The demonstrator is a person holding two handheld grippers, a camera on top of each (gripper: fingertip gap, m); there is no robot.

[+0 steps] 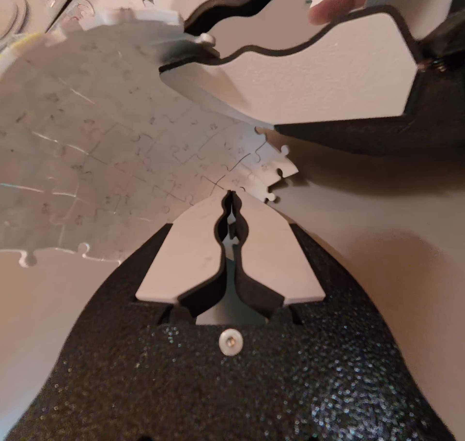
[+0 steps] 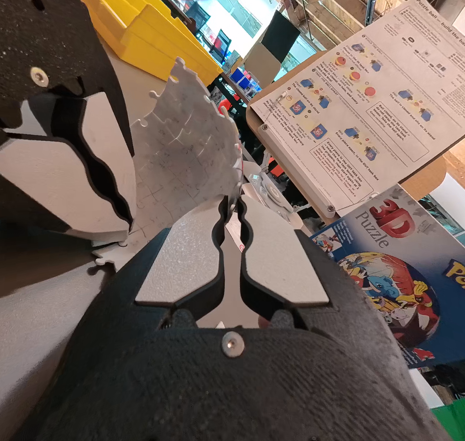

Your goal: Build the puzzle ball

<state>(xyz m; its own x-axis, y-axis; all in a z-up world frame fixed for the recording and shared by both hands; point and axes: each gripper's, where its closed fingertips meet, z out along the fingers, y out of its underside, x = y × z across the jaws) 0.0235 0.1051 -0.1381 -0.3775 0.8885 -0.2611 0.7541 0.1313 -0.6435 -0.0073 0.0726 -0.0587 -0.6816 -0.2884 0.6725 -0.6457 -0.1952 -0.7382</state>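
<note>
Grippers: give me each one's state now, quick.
Left gripper: shut on the edge of the puzzle shell.
Right gripper: shut on the same shell's rim.

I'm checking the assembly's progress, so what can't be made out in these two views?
- Shell's printed side: both views show only its grey back.
- Shell's full extent: cut off by the left wrist view's left edge, hidden behind the left tongs in the right wrist view.
- Marks on piece backs: blurred.

Print on sheet, box, perhaps pieces
</note>
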